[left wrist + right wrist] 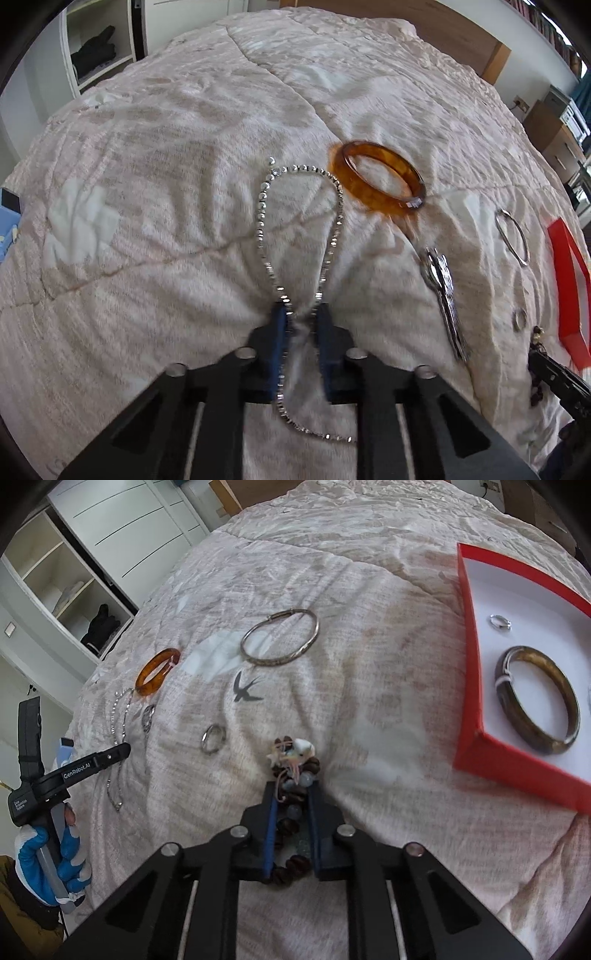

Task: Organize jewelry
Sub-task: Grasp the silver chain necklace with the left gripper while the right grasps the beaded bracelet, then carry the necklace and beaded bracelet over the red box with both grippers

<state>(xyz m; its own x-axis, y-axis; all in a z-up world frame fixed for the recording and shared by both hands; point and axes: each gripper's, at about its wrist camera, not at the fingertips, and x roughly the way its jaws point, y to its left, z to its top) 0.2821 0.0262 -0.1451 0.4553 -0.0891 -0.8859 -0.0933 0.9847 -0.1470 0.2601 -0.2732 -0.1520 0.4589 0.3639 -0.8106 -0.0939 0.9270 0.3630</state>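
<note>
Left wrist view: left gripper (pixel 301 317) pinches the limp, light chain necklace (pixel 301 229) at 6 o'clock, with quilt (pixel 147 184). Right gripper (pixel 291 794) clamps the bead bracelet (pixel 293 771); rigid beads, slack cord.

Soft, even daylight is seen on the bed (pixel 184 147); edges are bent by fisheye distortion, and slight motion blur is noted.

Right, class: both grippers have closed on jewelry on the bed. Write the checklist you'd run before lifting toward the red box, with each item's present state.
1. Left gripper pinches silver chain: ok.
2. Right gripper clamps beaded bracelet: ok.
3. Quilt fabric caught with chain: cannot tell.
4. Chain clear of amber bangle: not ok, they touch.
5. Red box has free floor: ok.
</note>
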